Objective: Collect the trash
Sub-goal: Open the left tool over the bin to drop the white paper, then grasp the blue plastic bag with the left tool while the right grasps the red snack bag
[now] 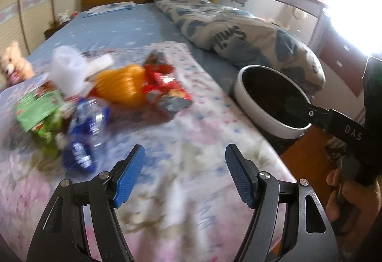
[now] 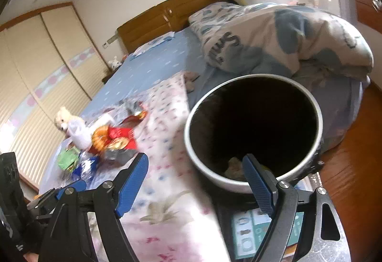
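1. Bedroom scene, left wrist view: a bed (image 1: 114,28) with a blue sheet and a wooden headboard fills the frame, a floral blanket (image 1: 191,166) spread over its near end.
2. Trash lies in a blurred heap on the blanket's left part: a green carton (image 1: 38,109), a crushed blue-labelled bottle (image 1: 86,128), an orange crumpled piece (image 1: 121,87), a red snack wrapper (image 1: 164,87) and something white (image 1: 69,71), perhaps a plastic bag.
3. Left gripper (image 1: 185,176) hovers above bare blanket, jaws spread, nothing between them.
4. A white-rimmed bin (image 1: 241,92) stands just beside the bed's right edge; the right gripper's black finger reaches over its rim, and a hand (image 1: 343,200) grips the handle.
5. Right wrist view: the right gripper (image 2: 195,185) has its jaws spread wide and empty, one finger over the blanket, the other in front of the bin (image 2: 191,142).
6. Some pale scrap (image 2: 235,165) lies in the dark bin.
7. The trash heap (image 2: 107,142) sits well left of the bin, near a plush toy (image 2: 63,120).
8. A rolled duvet (image 2: 286,40) lies behind the bin.
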Demonstrator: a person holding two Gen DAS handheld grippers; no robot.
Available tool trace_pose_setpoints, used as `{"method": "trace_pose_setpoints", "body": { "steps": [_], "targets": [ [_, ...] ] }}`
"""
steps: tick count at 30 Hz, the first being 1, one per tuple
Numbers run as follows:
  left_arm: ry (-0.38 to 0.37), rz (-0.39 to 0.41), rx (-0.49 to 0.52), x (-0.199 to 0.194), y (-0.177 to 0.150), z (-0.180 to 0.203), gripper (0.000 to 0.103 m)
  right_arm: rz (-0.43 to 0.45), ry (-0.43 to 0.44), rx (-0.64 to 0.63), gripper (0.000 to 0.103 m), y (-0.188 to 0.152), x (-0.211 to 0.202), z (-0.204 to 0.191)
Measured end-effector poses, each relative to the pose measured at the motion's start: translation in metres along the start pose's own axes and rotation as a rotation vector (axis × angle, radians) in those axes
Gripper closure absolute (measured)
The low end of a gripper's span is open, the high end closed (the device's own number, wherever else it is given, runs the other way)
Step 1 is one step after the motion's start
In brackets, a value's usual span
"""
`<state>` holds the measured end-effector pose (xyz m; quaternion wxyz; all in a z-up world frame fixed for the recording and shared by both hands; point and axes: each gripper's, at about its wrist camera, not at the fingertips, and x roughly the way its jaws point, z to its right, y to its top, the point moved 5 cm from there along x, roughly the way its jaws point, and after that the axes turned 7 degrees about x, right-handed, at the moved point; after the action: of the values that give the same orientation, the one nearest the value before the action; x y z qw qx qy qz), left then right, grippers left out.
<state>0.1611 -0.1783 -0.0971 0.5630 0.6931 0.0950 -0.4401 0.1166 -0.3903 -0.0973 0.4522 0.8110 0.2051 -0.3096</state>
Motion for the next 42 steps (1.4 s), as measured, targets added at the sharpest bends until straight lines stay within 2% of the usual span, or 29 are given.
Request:
{"method": "trace_pose_setpoints", "body": {
  "steps": [14,19,31,42],
  "targets": [
    [0.105,0.007,-0.121,-0.028,-0.036,-0.076,0.031,-0.109,0.082,-0.090,0.015,-0.045,0.034,-0.070],
    [0.134,0.000,-0.152,-0.028,-0.039,-0.097,0.028,-0.128,0.104,-0.127,0.013,-0.052,0.047,-0.089],
    [0.137,-0.037,-0.146,-0.012,-0.027,-0.122,0.020,-0.147,0.123,-0.218,0.013,-0.043,0.081,-0.117],
    [0.161,-0.085,-0.116,0.018,-0.013,-0.128,0.019,-0.198,0.125,-0.265,0.013,-0.030,0.126,-0.130]
  ]
}}
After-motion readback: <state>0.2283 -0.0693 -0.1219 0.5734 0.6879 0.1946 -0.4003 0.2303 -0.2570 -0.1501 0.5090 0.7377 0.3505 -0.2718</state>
